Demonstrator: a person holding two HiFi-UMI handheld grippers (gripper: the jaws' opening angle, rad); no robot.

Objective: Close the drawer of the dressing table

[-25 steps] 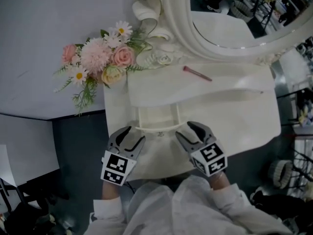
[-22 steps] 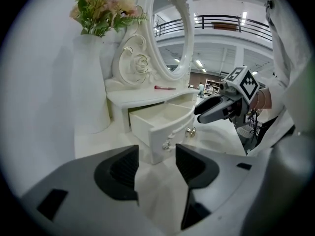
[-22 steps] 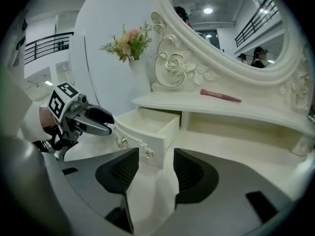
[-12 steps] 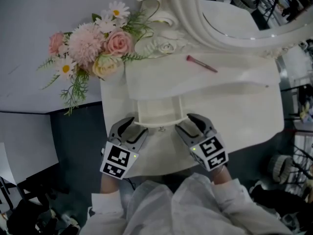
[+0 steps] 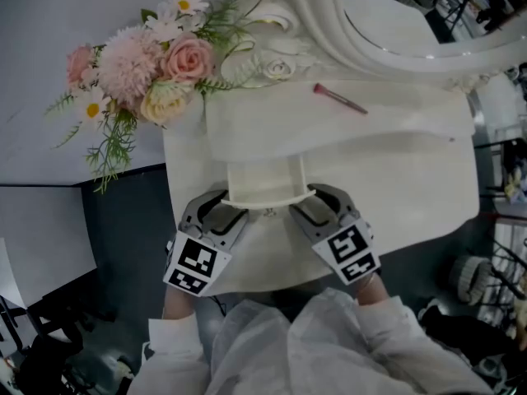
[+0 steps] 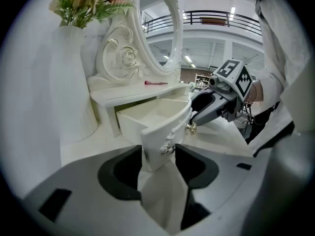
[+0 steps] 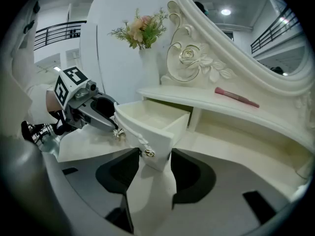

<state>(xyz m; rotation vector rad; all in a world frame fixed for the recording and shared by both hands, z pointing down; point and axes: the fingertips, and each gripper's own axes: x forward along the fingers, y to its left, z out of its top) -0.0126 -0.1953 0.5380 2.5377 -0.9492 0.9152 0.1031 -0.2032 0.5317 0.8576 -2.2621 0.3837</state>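
Observation:
The small white dressing table (image 5: pixel 395 138) has its drawer (image 5: pixel 265 183) pulled out toward me, and the drawer is empty. My left gripper (image 5: pixel 216 212) is open at the left end of the curved drawer front, and that end (image 6: pixel 156 149) stands between its jaws. My right gripper (image 5: pixel 317 206) is open at the right end, whose corner (image 7: pixel 155 154) sits between its jaws. In the left gripper view, the right gripper (image 6: pixel 216 104) shows beside the drawer's gold knob (image 6: pixel 190 127). The left gripper (image 7: pixel 91 109) shows in the right gripper view.
A pink brush (image 5: pixel 339 99) lies on the tabletop below the oval mirror (image 5: pixel 428 23). A bouquet of pink and white flowers (image 5: pixel 136 64) stands at the left of the table. A white base sheet (image 5: pixel 412 204) lies under the table. Dark floor and clutter lie to the right.
Both grippers have moved forward to the drawer front, so that each now straddles one end of it. The drawer looks about as far out as before.

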